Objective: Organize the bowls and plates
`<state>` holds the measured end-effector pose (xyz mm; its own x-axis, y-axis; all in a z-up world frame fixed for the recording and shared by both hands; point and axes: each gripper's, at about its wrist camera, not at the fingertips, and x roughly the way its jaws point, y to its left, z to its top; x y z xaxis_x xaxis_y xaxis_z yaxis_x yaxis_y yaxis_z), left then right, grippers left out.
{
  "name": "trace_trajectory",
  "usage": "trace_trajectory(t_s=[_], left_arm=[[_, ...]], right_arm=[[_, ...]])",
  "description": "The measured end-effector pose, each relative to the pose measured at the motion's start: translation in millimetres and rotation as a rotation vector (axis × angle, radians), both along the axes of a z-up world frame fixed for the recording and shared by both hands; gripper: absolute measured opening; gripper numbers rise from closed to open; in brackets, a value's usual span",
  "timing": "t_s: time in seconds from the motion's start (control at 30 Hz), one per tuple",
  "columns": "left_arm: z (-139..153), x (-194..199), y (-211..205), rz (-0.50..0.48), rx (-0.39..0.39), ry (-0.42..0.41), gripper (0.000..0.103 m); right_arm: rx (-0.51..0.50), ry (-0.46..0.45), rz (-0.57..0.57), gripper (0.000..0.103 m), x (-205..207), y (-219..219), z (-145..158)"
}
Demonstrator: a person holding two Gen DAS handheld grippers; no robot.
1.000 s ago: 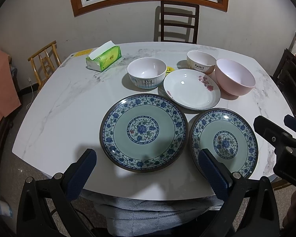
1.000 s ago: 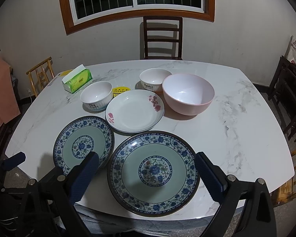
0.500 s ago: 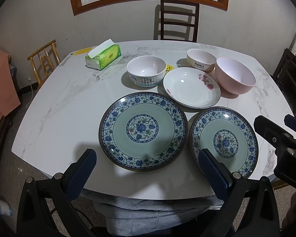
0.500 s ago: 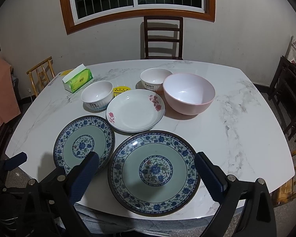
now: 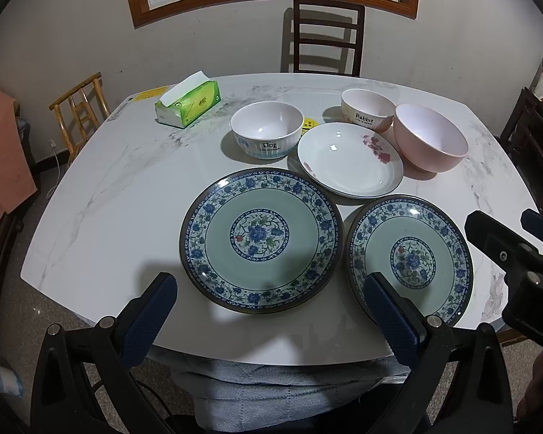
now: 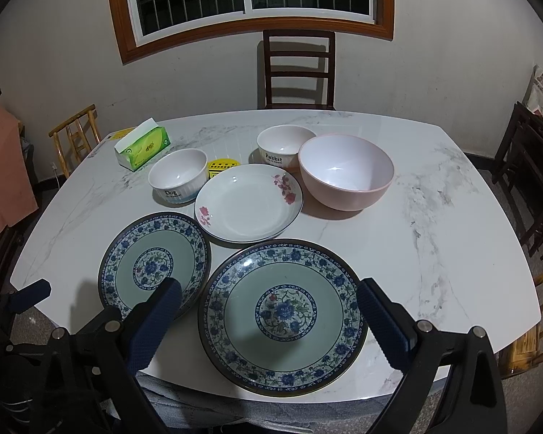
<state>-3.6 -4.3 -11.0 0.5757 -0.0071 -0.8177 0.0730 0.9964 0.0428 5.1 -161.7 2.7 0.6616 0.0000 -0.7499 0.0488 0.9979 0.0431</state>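
In my left wrist view, the green tissue box (image 5: 188, 104) sits at the upper left of the white marble surface (image 5: 101, 195). Moving right, the white ribbed bowl marked "Dog" (image 5: 266, 129) stands above centre, and below it the left blue-and-green floral plate (image 5: 260, 239) fills the middle of the frame. My left tool (image 5: 271, 311) hangs over the near edge at the bottom, its blue-padded fingers (image 5: 146, 322) spread wide with nothing between them. Right of centre lies the white shallow plate with pink flowers (image 5: 349, 164), its rim just beside the "Dog" bowl. Above it stands the cream bowl marked "Rabbit" (image 5: 366, 108), and next to that, the large pink bowl (image 5: 430, 143) sits close against it; I cannot tell whether they touch. At lower right is the right blue-and-green floral plate (image 5: 411, 258), just beside its twin, and my right tool shows at the right edge.

In my right wrist view, that second plate (image 6: 282, 313) sits low in the centre of the frame. My right tool (image 6: 269, 320) is also held wide open and holds nothing, its padded fingers (image 6: 385, 325) flanking the plate from above the near edge. A small yellow tag (image 6: 222, 166) lies between the two small bowls.
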Motion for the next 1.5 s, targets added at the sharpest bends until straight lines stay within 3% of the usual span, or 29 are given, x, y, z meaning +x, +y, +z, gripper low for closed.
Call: trace_trajectory(t_s=[0.93,1.27,1.33,1.5], left_arm=[[-0.9,0.4,-2.7,-0.003,-0.007,0.009,0.102],[-4.6,9.8,15.1,0.007,-0.057,0.03,0.101],[-5.5,13.6,22.6,0.02,-0.068,0.031,0.099],[-11.9,25.4,47.0,0.054,-0.109,0.062,0.082]], right_arm=[[0.004,0.004,0.015,0.1,0.7,3.1,1.4],[0.042,0.011,0.082,0.098,8.8,6.6,-2.9],[0.063,0.02,0.104,0.094,12.4,7.4,-5.0],[0.147,0.067,0.171,0.081,26.3,8.3,-14.4]])
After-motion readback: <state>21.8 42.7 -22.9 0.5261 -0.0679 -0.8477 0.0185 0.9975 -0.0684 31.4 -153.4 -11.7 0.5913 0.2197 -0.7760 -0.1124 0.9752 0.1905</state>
